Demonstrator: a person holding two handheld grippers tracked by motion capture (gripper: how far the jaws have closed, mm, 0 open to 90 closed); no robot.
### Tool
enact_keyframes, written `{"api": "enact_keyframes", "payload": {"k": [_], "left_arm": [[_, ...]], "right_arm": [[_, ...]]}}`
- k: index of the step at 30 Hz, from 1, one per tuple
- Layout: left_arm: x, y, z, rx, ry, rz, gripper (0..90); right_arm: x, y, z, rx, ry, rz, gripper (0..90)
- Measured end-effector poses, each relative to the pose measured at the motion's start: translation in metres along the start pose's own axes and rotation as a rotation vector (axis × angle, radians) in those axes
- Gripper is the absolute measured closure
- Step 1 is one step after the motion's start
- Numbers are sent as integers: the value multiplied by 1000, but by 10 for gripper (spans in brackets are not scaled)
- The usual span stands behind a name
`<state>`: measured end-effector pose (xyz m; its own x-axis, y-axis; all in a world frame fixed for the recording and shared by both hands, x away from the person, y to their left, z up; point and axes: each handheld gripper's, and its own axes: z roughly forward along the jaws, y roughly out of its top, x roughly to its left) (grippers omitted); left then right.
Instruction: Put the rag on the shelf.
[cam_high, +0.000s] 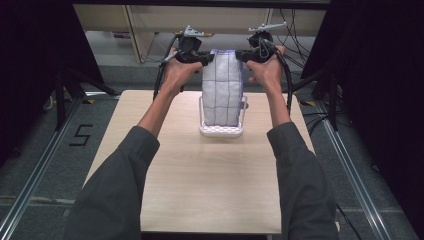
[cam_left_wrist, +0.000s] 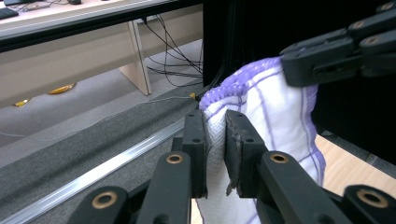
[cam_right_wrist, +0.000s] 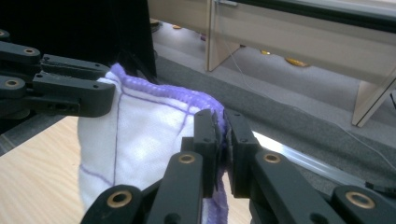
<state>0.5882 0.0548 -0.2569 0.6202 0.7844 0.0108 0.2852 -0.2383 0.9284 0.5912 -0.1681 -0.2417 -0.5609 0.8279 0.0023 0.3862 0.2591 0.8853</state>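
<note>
The white cloth with thin purple grid lines and a purple hem (cam_high: 222, 87) hangs stretched above the pale wooden table (cam_high: 200, 185), its lower end inside a white perforated plastic basket (cam_high: 221, 131); the left gripper (cam_high: 206, 58) is clamped on its upper left corner; the right gripper (cam_high: 240, 55) is clamped on the upper right corner

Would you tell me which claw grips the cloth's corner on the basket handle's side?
The right claw: the white basket has its handle on that side of the cloth.
</note>
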Motion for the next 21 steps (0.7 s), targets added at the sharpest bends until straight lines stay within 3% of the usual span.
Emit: {"api": "enact_keyframes", "payload": {"k": [4,7,9,13,16,19,21], "left_arm": [[1,-5,10,-27,-5,-27,787],[5,-9,21,-11,9,-43,786],[8,-12,25,8,25,-39,786],[13,-19,30,1,27,-74,788],[16,-28,36,19,33,-84,788],[18,-35,41,40,34,-75,790],[19,-36,42,31,35,-90,791]], "right_arm": [[-2,-5,13,5,-28,2,847],[-5,-7,25,10,-38,-4,845],[-6,-11,30,23,-45,18,844],[-9,-15,36,13,-51,22,845],[-10,-20,44,29,-65,6,845],[-11,-25,53,55,-74,18,844],[-12,-28,57,66,-79,25,844]]}}
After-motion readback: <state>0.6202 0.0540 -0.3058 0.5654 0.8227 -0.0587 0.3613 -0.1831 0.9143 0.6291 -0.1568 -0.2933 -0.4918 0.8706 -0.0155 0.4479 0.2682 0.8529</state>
